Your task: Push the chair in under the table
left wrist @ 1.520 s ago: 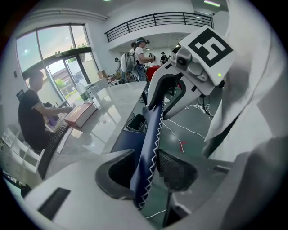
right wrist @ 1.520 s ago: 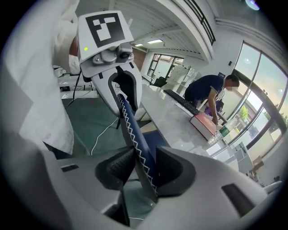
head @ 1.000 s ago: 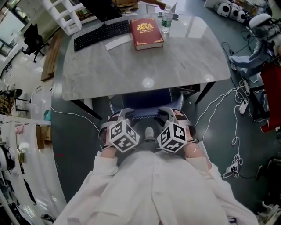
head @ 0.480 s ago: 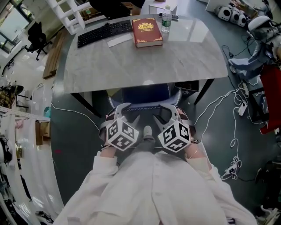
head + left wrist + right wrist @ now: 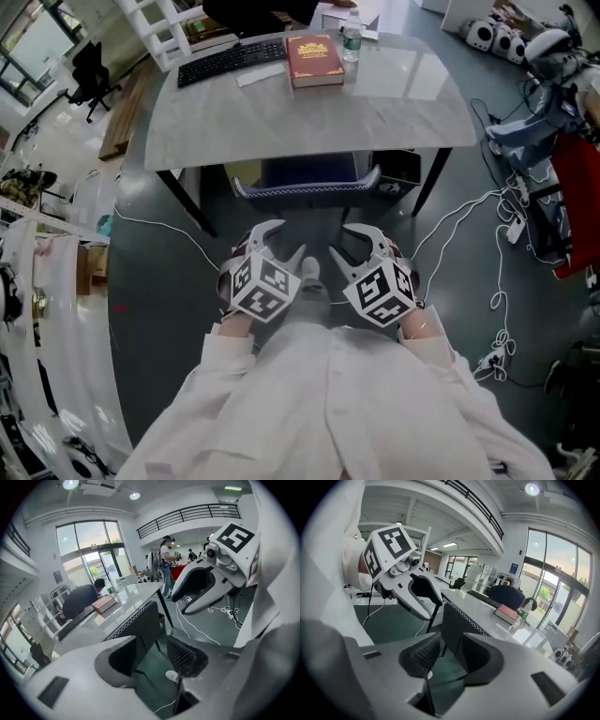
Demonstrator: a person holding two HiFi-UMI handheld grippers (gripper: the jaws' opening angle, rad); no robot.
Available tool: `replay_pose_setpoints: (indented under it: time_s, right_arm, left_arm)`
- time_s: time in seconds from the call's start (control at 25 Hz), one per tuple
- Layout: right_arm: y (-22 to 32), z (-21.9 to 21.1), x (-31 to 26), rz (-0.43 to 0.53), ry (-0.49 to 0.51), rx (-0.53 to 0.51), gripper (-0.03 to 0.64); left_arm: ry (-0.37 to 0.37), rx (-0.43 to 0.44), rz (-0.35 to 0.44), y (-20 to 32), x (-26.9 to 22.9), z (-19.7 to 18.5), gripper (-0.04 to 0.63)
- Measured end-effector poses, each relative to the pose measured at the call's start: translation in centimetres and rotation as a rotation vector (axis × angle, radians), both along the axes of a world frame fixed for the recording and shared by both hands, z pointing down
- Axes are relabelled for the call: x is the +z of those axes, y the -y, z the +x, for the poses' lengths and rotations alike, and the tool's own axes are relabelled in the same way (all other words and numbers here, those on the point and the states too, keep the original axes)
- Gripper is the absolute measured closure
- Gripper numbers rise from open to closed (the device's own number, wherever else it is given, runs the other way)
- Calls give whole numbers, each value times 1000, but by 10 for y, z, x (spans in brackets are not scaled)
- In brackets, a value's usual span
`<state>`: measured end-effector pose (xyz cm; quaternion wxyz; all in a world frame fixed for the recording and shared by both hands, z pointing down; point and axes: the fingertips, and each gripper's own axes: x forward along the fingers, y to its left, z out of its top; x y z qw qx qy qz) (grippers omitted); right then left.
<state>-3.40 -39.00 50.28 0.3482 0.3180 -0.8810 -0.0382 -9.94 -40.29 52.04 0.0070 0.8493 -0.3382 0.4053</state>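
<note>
Head view shows the dark grey floor (image 5: 169, 281) filling most of the frame, with the pale marble tabletop (image 5: 309, 117) across the upper middle. The chair (image 5: 305, 190) sits at the tabletop's near edge: its blue seat is tucked beneath the slab, and only the top rim of the backrest, with its patterned trim, shows just below that edge at the centre of the frame.

Lower in the frame, the left gripper (image 5: 281, 242) and the right gripper (image 5: 349, 242) are side by side, both pointing up the frame toward the backrest and both clear of it, with a strip of bare floor between the jaws and the chair. Each gripper's jaws have just been opening and now stand spread wide, with nothing gripped. In the left gripper view and the right gripper view alike, the dark backrest shows through the gap between the jaws, but it stands beyond the tips and touches neither pad.

On the far part of the tabletop, at the top of the frame, lie a black keyboard (image 5: 232, 62) and a red book (image 5: 314, 59) just right of it, with a water bottle (image 5: 352, 39) standing upright beside the book's far right corner.
</note>
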Motion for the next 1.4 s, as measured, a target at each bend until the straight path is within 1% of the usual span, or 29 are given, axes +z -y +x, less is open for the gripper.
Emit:
replay_pose_setpoints:
  time_s: [0.08, 0.16, 0.24, 0.28, 0.32, 0.36, 0.4, 0.48, 0.6, 0.68, 0.8, 0.88, 1.08, 1.4]
  right_arm:
    - [-22, 2, -3, 1, 11, -18, 459]
    - [-46, 5, -5, 4, -1, -40, 459]
    - [-70, 9, -7, 6, -14, -56, 482]
    - [-83, 10, -8, 2, -14, -63, 515]
    - [-96, 12, -9, -5, -9, -70, 535]
    - [-110, 13, -10, -12, 0, -74, 541]
    - [-125, 15, -10, -17, 8, -77, 548]
    - [-152, 21, -10, -19, 16, -80, 560]
    - [-187, 31, -12, -5, 10, -83, 571]
    - [-204, 36, -19, 21, 17, -73, 575]
    - [-223, 42, -33, 42, 47, -46, 580]
    - [-232, 44, -41, 46, 85, -22, 583]
    - [-241, 47, -55, 58, 149, 8, 583]
    - [-237, 40, -70, 66, 212, 38, 583]
  left_arm:
    - [-24, -1, 2, -22, -2, 8, 387]
    - [-45, -2, 6, -45, -5, 15, 394]
    - [-63, 0, 15, -69, -9, 24, 413]
    - [-67, 4, 18, -81, -10, 28, 441]
    - [-65, 10, 17, -94, -10, 33, 490]
    - [-62, 16, 14, -109, -9, 39, 528]
    - [-60, 21, 12, -123, -7, 45, 552]
    - [-64, 28, 12, -153, -5, 57, 564]
    - [-77, 22, 14, -192, -5, 70, 574]
    - [-84, 2, 24, -212, -9, 74, 575]
    - [-103, -39, 33, -236, -18, 73, 577]
    - [-122, -66, 45, -248, -26, 69, 577]
    - [-161, -124, 79, -258, -45, 61, 578]
    - [-172, -115, 71, -262, -57, 54, 578]
